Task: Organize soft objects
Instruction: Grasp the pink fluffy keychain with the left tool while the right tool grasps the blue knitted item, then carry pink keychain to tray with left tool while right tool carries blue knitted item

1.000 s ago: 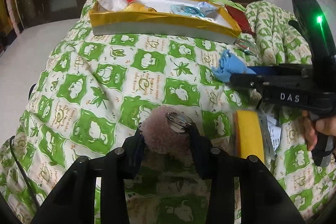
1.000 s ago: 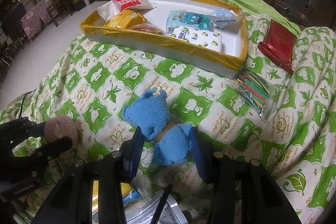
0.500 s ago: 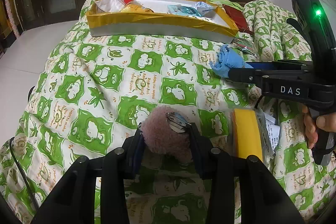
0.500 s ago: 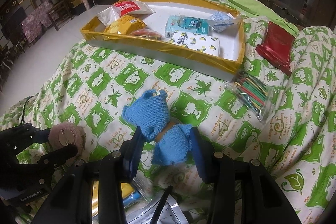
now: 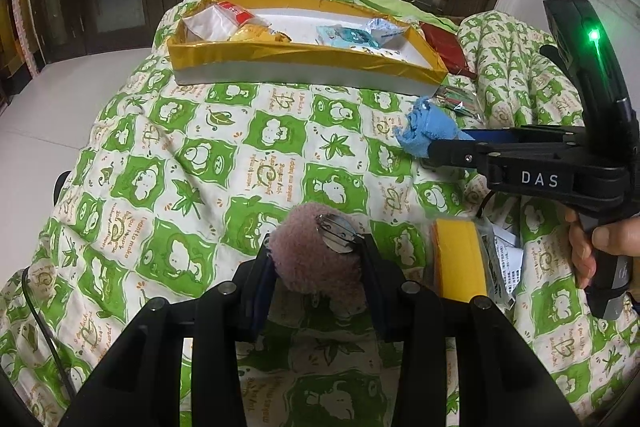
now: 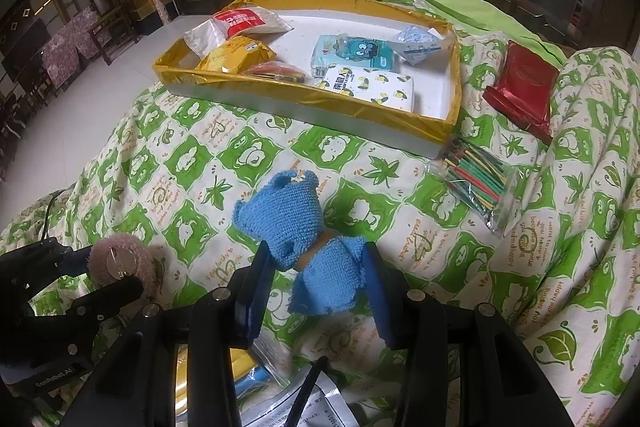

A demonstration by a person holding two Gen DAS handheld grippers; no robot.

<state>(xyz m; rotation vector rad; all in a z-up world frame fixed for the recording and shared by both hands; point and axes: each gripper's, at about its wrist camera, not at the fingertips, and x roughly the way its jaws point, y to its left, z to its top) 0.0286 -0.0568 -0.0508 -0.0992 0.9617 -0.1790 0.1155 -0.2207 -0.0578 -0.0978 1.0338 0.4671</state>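
Two soft toys are each pinched: the pink fuzzy ball [image 5: 316, 259] between the left gripper [image 5: 318, 263] fingers, the blue knitted toy [image 6: 298, 231] between the right gripper [image 6: 316, 267] fingers, both above the green-patterned quilt [image 6: 208, 163]. At twelve o'clock sits the gold-rimmed tray [image 6: 280, 85]; at two, a bag of coloured sticks [image 6: 476, 183].

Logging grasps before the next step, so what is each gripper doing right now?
Left gripper: closed on the pink pom-pom.
Right gripper: closed on the blue knit toy.
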